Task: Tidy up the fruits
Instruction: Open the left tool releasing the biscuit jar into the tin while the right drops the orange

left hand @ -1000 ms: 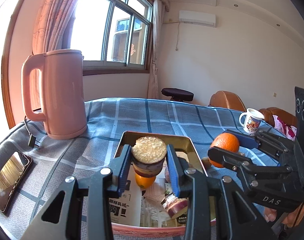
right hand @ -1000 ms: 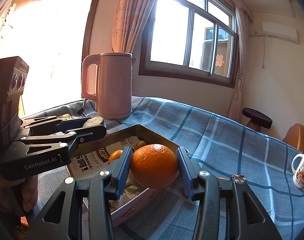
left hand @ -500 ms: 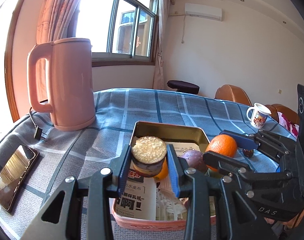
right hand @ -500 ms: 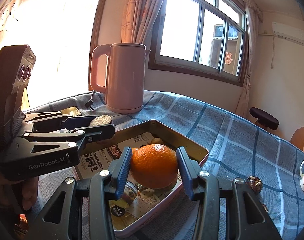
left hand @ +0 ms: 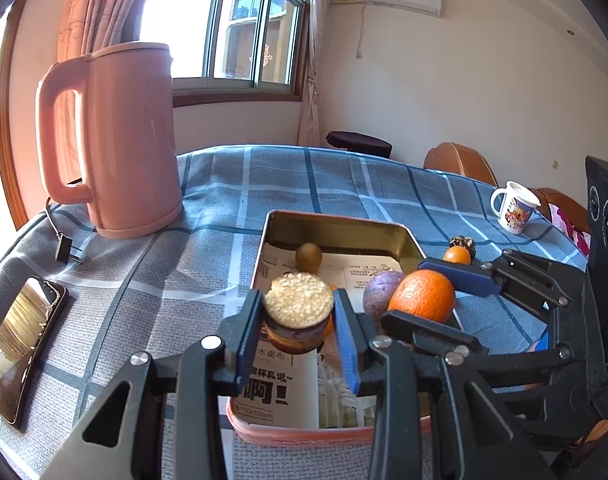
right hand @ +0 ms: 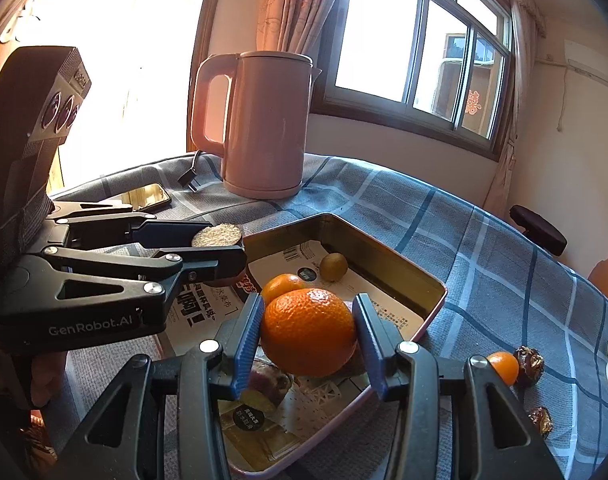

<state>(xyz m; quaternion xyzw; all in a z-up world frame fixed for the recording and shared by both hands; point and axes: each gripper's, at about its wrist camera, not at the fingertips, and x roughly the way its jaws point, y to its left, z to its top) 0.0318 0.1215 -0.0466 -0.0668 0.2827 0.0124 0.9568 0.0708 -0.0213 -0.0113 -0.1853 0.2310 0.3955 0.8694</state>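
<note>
Both grippers hang over the tin tray (right hand: pixel 403 270) mid-bench: the right gripper (right hand: pixel 308 332) has its jaws clenched on the big orange (right hand: pixel 308 332), the left gripper (left hand: pixel 298 316) on the round seed-topped cake (left hand: pixel 298 300). Judged risk: the two black frames stand close over the tray's near end, so a careless lowering could knock them together or drop the orange onto the purple fruit (left hand: pixel 379 292). Only the right wrist view shows the wrapped sweets (right hand: pixel 528 364) by the small orange (right hand: pixel 503 367) outside the tray.
</note>
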